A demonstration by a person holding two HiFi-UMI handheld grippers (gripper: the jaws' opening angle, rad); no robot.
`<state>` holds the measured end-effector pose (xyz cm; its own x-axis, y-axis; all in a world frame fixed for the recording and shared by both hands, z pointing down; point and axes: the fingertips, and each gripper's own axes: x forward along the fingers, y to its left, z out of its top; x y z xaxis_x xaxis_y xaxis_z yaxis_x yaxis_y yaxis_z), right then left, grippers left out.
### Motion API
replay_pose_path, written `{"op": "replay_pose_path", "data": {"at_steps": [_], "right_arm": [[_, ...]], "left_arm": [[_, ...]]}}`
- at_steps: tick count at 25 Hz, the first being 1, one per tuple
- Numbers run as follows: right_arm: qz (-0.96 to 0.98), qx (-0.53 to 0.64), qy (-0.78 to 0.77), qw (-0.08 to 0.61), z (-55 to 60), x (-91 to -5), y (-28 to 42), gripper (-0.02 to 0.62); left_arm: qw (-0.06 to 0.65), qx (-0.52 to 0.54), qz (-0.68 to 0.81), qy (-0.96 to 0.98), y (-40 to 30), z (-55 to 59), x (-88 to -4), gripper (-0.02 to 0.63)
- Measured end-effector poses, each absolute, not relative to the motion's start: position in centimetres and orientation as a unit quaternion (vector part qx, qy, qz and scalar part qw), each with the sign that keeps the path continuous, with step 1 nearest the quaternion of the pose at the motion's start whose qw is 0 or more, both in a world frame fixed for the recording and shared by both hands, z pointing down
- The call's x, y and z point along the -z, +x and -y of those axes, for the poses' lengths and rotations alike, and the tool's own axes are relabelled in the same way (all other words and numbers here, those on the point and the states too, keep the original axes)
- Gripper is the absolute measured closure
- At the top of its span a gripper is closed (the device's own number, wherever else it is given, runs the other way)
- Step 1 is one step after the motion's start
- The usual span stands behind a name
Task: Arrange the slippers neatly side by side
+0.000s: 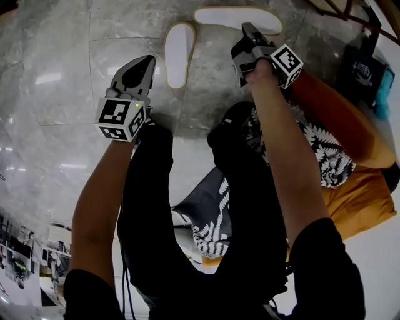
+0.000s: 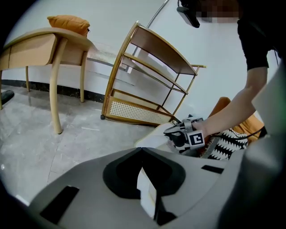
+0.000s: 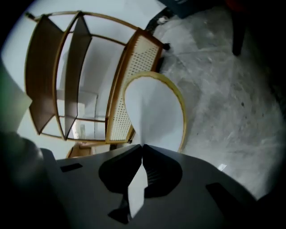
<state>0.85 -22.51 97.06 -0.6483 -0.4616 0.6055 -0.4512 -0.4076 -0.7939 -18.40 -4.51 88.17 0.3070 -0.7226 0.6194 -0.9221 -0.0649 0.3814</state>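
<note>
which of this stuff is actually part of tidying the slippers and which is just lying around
Part of the job:
far slipper, held in the right gripper
near slipper, by the shut left gripper

Just lying about:
wooden shelf rack
wooden table
orange cushion on that table
patterned cloth
</note>
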Motion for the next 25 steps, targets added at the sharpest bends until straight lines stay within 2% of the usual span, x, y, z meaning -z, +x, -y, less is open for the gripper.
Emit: {"op": "replay_pose_path", "data": {"at_steps": [6,10,12,18,25], "right_arm": [[-0.646,0.641,-0.375,-0.175,19.4,-91.9,2.1,0.558],[-0.691,0.553,-0.310,-0.346,15.1,-92.3,2.5,0.558],[-0.698,0.518,-0.279,-0.408,12.9,-93.4,2.5,0.558],[-0.672,0.513,-0.246,-0.474,7.6,-98.0,2.3,0.560],[-0.644,0.521,-0.227,-0.512,4.7,-103.8,1.2,0.560]], "left_arm": [[0.369,-0.124,0.584,0.712,-17.5,5.8,-84.4,0.589],[0.364,-0.117,0.589,0.713,-16.7,6.3,-82.8,0.589],[0.363,-0.115,0.586,0.715,-16.2,6.3,-82.7,0.589],[0.361,-0.117,0.565,0.733,-14.3,5.5,-83.8,0.590],[0.377,-0.107,0.558,0.731,-15.1,3.3,-86.1,0.590]]}}
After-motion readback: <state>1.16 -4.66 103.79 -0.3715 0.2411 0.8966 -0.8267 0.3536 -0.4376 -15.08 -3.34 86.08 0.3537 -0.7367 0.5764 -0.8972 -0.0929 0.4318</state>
